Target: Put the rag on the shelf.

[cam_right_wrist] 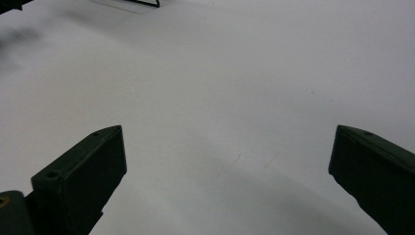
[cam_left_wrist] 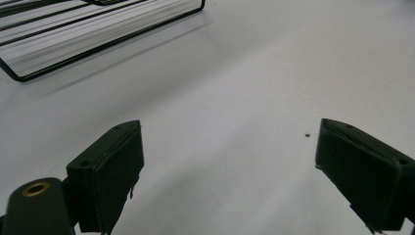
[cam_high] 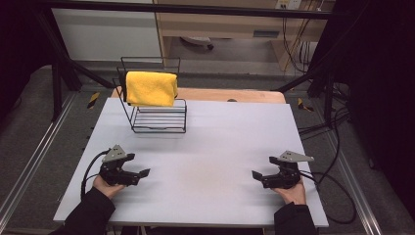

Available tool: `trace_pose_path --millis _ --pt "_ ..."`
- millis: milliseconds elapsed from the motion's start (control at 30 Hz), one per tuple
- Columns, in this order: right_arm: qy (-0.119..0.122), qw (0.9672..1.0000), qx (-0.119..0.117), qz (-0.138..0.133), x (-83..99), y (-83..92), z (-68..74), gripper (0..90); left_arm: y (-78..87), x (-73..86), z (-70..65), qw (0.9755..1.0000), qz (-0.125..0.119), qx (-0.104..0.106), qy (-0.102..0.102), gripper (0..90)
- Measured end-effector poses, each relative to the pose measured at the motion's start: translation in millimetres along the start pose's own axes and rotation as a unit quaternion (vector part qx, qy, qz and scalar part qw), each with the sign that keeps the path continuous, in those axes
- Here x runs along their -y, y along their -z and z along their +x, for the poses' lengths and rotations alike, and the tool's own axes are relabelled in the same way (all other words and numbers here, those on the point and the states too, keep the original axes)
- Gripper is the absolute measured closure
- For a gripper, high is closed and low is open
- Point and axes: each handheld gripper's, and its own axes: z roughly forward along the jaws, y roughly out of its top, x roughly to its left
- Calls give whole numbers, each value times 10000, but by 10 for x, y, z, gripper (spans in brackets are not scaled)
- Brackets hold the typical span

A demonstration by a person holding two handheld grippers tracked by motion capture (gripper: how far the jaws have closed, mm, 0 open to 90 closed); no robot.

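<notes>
Both the left gripper (cam_high: 142,173) and right gripper (cam_high: 255,174) rest wide open and empty on the near pale grey surface (cam_high: 210,147); likely next, reach squarely for the folded yellow cloth (cam_high: 150,88) draped over the black wire rack (cam_high: 159,120) far left.

A lab test cell: black frame posts (cam_high: 58,73) and trailing cables (cam_high: 337,147) flank a white table (cam_high: 220,147), plywood cabinets (cam_high: 220,22) behind it.

The left gripper (cam_high: 142,174) and right gripper (cam_high: 255,175) are hovering low, well apart, pointing inward, jaws spread wide, each held by a hand
</notes>
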Motion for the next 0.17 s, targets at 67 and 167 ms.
trace_pose_path --millis 67,167 --pt "-26 10000 -11 -30 1 7 4 14 -1 7 7 10000 2 -2 26 106" --pt "-13 10000 -12 -25 1 7 4 15 2 11 9 10000 -3 -17 23 106"
